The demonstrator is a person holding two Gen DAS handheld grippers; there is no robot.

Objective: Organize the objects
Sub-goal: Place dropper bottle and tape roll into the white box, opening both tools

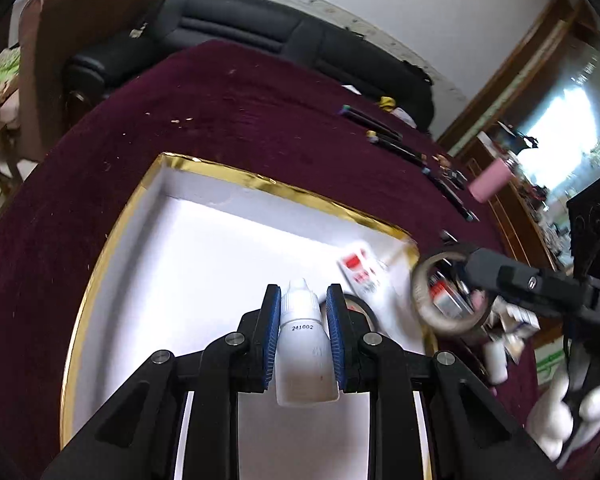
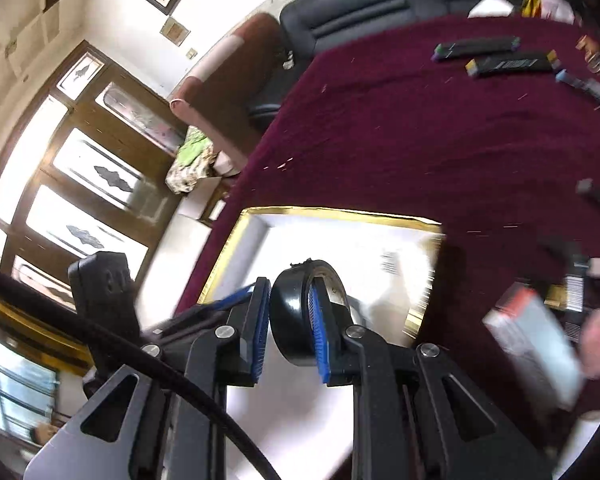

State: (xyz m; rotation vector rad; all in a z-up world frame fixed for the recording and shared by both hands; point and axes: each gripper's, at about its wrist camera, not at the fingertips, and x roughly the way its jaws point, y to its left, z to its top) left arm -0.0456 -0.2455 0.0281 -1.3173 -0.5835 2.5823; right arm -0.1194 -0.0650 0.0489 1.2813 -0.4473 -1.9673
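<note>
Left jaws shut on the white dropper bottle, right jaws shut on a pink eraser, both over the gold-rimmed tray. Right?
Not quite. The right gripper holds a black tape roll, not a pink eraser; the right wrist view shows it. The left gripper does grip the white dropper bottle over the gold-rimmed tray.

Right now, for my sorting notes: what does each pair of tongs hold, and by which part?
Left tongs: small white plastic dropper bottle, by its sides. Right tongs: black tape roll, across its band, one pad inside the ring.
</note>
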